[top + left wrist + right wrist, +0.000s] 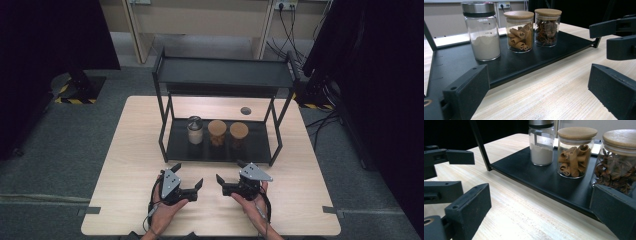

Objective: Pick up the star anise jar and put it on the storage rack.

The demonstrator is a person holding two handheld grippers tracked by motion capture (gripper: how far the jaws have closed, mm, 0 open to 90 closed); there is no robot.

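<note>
Both tongs rest low on the surface (130,150), spread and empty — left tongs (189,178), right tongs (229,175) — facing the rack's lower shelf (175,145). Three jars stand there in a row: powder jar (195,130), cinnamon jar (217,133), star anise jar (238,135) — within easy reach, untouched.

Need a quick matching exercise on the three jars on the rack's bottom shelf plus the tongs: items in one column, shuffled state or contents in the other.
Items
1. metal-lidded jar
2. middle jar
3. right-hand jar
4. left tongs

Descriptions
A. star anise inside, wooden lid
B. open, holding nothing, above the table in front of the rack
C. white powder, part full
D. cinnamon sticks inside, wooden lid

Pairs: 1-C, 2-D, 3-A, 4-B
</note>
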